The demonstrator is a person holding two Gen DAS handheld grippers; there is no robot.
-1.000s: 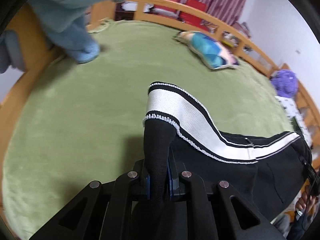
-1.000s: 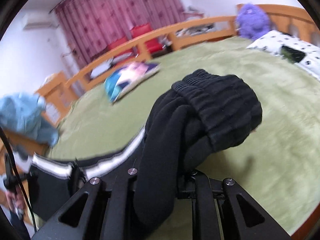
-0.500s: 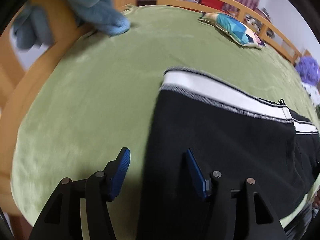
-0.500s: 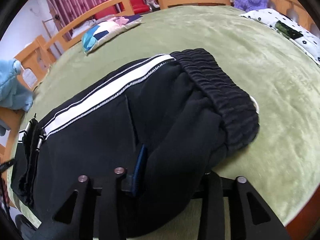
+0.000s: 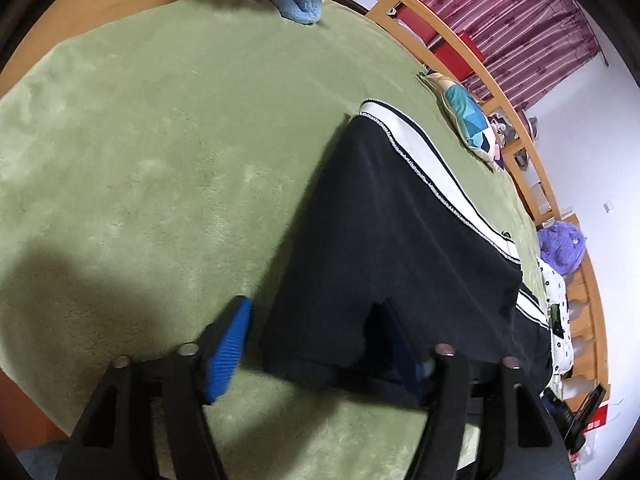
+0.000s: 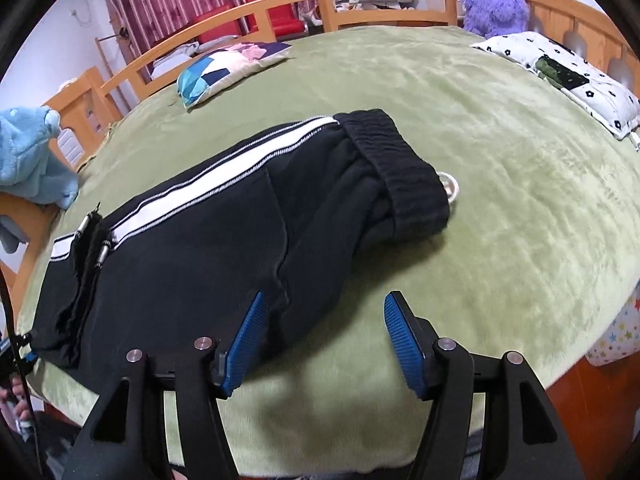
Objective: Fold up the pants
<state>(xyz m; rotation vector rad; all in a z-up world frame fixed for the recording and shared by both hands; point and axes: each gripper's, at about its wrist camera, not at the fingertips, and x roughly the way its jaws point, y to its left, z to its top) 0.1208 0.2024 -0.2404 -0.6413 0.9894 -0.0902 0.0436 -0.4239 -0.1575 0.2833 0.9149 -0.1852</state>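
Black fleece pants with a white side stripe (image 6: 208,248) lie on the green plush bed cover (image 6: 500,184), legs stacked so the stripe runs along the far edge and the ribbed waistband (image 6: 396,168) sits at the right end. Judged reason: laid flat and lengthwise, they are ready for a crosswise fold.

Left claw (image 5: 324,344): released, jaws opening. The hem end of the pants lies between its blue ribbed pads (image 5: 228,348), but the near pad stands clear of the cloth; the far pad is partly hidden behind the fabric.

Right claw (image 6: 324,344): released, jaws opening. The left pad sits just beside the pants' near edge; between the jaws there is bed cover and, at the left pad, a corner of the cloth. Both claws point down at the cover, consistent with having set the garment down.

Count: one pair of pants, two claws, one patchwork cushion (image 6: 224,68), one purple plush toy (image 6: 494,0), one pale blue plush garment (image 6: 28,160), one white patterned pillow (image 6: 560,68).
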